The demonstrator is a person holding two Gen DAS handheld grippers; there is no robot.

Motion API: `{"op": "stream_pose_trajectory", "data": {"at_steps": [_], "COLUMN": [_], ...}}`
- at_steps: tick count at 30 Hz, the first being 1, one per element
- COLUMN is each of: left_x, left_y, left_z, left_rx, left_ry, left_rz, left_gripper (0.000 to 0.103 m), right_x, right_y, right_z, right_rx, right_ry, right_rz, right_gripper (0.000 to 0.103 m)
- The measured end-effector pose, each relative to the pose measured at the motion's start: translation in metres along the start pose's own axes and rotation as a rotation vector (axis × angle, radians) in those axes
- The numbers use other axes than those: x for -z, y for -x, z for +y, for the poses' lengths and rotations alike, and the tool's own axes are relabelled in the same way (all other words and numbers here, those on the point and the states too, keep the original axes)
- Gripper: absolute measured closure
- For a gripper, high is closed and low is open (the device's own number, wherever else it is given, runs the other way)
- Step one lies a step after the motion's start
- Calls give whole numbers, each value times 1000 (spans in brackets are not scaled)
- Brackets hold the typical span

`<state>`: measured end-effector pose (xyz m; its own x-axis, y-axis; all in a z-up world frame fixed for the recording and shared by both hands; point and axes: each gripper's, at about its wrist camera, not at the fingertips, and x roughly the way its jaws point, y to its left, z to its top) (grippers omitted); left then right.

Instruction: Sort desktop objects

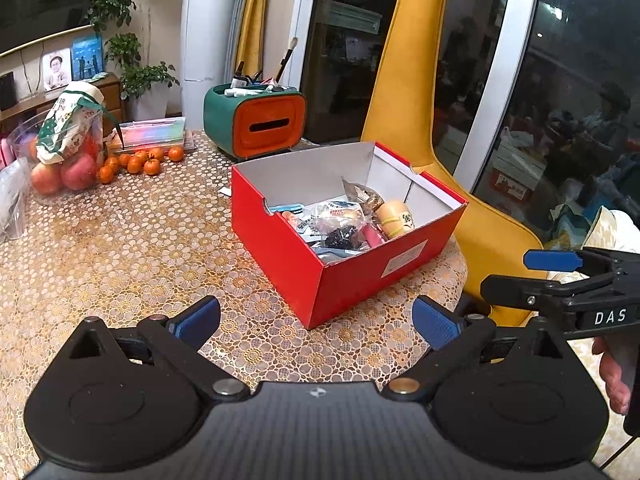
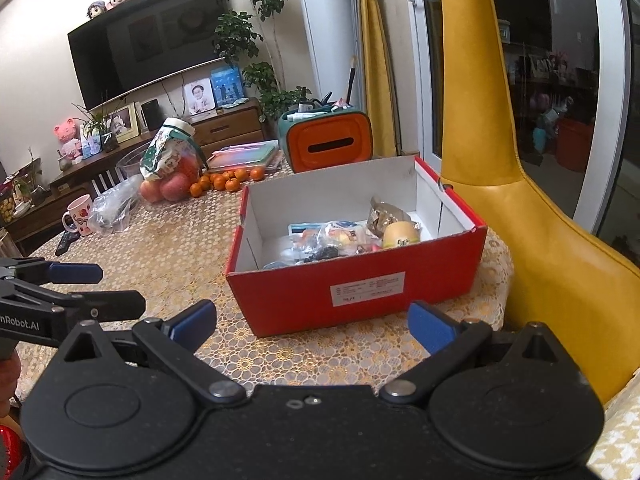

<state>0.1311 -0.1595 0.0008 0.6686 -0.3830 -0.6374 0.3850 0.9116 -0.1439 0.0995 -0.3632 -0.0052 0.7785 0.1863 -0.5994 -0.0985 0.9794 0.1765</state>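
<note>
The left hand-held gripper is held with its blue pads spread wide and nothing between them, above the lace-patterned counter. Just beyond it, an open red shoebox is set on the counter, filled with snack packets. The right hand-held gripper is seen at the right edge, beside a yellow chair. Tangerines and apples are grouped at the far left.

"DAS" on right gripper; "nRobot.AI" on left gripper

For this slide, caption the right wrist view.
Open right gripper faces a red cardboard box of small packets on a lace-covered table.
</note>
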Motion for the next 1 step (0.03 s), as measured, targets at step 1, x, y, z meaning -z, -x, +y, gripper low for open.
{"op": "stream_pose_trajectory", "data": {"at_steps": [1], "left_x": [1], "left_y": [1], "left_z": [1], "left_rx": [1], "left_ry": [2], "left_rz": [1], "left_gripper": [0], "right_x": [1], "right_y": [0], "right_z": [2], "right_rx": [0], "right_ry": [-2], "right_rz": [2], "right_gripper": [1]}}
